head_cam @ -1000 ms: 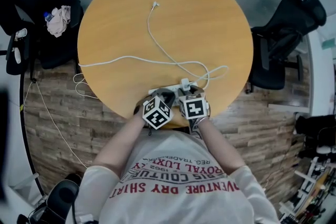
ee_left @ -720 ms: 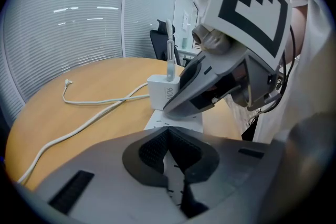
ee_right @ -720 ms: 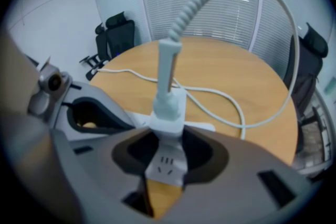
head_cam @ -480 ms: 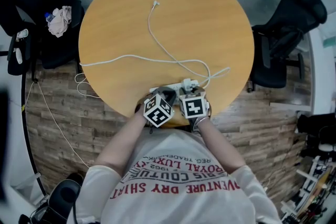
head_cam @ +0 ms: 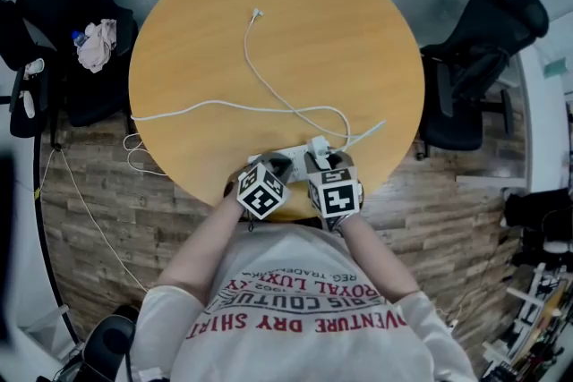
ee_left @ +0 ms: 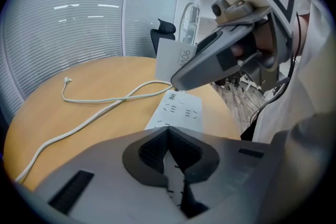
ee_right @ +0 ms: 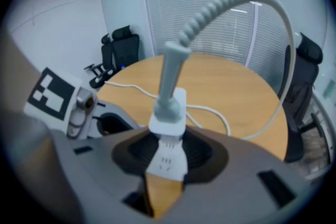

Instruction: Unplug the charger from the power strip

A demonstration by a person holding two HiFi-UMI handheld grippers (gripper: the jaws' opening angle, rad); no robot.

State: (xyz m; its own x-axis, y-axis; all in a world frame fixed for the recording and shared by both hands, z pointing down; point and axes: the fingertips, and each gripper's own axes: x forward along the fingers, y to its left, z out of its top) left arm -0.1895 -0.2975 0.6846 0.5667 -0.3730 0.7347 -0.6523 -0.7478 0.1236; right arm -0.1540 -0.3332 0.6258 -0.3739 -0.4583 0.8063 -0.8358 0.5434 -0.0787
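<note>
The white power strip (head_cam: 288, 157) lies near the front edge of the round wooden table (head_cam: 340, 40). My left gripper (head_cam: 274, 165) rests its tips on the strip's near end (ee_left: 178, 108), jaws shut together (ee_left: 168, 134). My right gripper (head_cam: 322, 158) is shut on the white charger (ee_right: 169, 115), whose cable (ee_right: 236, 0) arches up and away. In the left gripper view the charger (ee_left: 175, 59) hangs above the strip, clear of its sockets, beside one right finger (ee_left: 210, 57). Under the charger, part of the strip (ee_right: 167, 161) shows in the right gripper view.
A long white cable (head_cam: 260, 76) loops across the table and runs off its left edge to the wood floor (head_cam: 98, 192). Black office chairs stand at the right (head_cam: 474, 67) and left (head_cam: 54, 22), the left one holding a cloth. Blinds close the far side.
My right gripper has risen with the charger, which has come out of the power strip. The cable near it has shifted. The left gripper has stayed on the strip.
</note>
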